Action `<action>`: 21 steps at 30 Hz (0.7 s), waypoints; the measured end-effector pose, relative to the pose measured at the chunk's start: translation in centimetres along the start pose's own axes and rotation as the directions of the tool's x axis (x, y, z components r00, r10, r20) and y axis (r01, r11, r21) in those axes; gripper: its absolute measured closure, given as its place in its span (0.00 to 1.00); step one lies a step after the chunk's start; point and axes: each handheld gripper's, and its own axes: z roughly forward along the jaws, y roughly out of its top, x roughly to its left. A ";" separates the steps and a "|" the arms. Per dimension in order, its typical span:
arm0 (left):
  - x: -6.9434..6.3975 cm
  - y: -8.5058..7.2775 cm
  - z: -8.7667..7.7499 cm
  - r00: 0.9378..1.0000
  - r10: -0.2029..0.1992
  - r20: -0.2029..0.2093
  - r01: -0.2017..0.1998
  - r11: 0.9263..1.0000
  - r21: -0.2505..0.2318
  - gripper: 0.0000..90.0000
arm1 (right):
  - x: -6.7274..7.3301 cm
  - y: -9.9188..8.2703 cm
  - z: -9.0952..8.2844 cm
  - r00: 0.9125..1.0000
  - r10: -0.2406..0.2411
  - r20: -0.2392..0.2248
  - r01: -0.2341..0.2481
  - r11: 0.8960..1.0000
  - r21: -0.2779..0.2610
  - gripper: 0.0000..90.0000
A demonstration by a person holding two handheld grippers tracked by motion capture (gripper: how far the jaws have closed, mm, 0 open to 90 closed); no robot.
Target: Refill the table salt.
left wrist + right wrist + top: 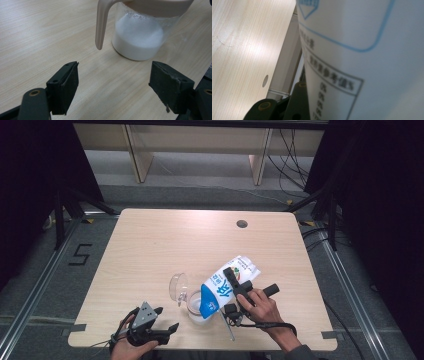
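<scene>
A white and blue milk carton (227, 281) is tipped on its side with its blue top down over a clear jug (194, 304). My right gripper (234, 279) is shut on the carton's body, a hand behind it. In the right gripper view the carton's printed wall (367, 62) stands close up, with one black finger (298, 100) against it. The jug (140, 42) holds white milk low down and has a pale handle (101, 27). My left gripper (167, 318) rests near the table's front left, open, its jaws (113, 87) apart with bare table between them, short of the jug.
The wooden table (150, 245) has a round cable hole (242, 224) at the back right. A thin rod (227, 327) lies by the right hand near the front edge. Floor, shelving legs and dark stands surround the table.
</scene>
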 end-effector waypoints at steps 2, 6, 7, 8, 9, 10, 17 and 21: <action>0.0 0.0 0.0 1.000 -0.003 0.000 0.003 1.000 0.000 0.25 | 0.0 0.0 0.0 1.000 0.000 -0.001 0.000 1.000 0.001 0.84; 0.0 0.0 0.0 1.000 0.000 -0.003 0.000 1.000 0.000 0.25 | -0.2 0.0 0.0 1.000 -0.015 0.005 0.015 1.000 -0.004 0.84; 0.0 0.0 0.0 1.000 0.000 0.000 0.000 1.000 0.000 0.25 | -0.2 0.0 0.0 1.000 -0.017 0.003 0.017 1.000 -0.005 0.84; 0.0 0.0 0.0 1.000 0.000 0.000 0.000 1.000 0.000 0.25 | -0.2 0.0 0.0 1.000 -0.016 0.003 0.016 1.000 -0.004 0.85; 0.0 0.0 0.0 1.000 0.000 0.000 0.000 1.000 0.000 0.25 | -0.2 0.0 0.0 1.000 -0.016 0.003 0.016 1.000 -0.005 0.85; 0.0 0.0 0.0 1.000 0.000 -0.003 0.000 1.000 0.000 0.25 | 0.0 0.0 0.0 1.000 0.006 0.002 -0.006 1.000 0.002 0.85; 0.0 0.0 0.0 1.000 -0.002 -0.004 0.002 1.000 0.001 0.25 | 0.0 0.0 0.0 1.000 -0.002 -0.001 0.002 1.000 0.002 0.85; 0.0 0.0 0.0 1.000 -0.001 -0.001 0.001 1.000 -0.005 0.26 | 0.0 0.0 0.0 1.000 -0.002 0.000 0.002 1.000 0.003 0.85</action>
